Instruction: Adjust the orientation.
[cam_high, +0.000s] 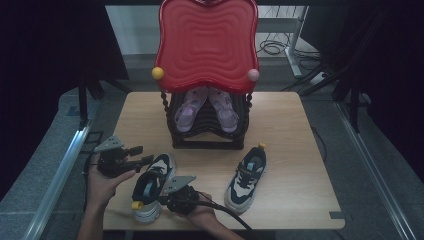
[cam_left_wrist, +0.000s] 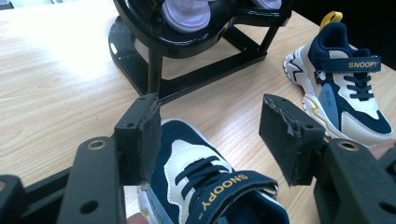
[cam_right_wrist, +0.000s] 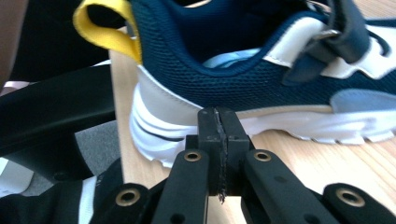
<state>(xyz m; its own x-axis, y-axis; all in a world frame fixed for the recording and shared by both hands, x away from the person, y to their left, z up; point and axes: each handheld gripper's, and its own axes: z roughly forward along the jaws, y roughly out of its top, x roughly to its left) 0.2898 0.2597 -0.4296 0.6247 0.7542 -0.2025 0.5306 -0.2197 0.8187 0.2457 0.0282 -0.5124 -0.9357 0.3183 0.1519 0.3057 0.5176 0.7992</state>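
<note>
With the purple sandals already on the black rack, both sneakers are left: your spread left gripper straddles the near sneaker at seven o'clock, your clenched right gripper presses its side, and its mate waits at five.

Wooden table: black rack, two navy-white sneakers.
</note>
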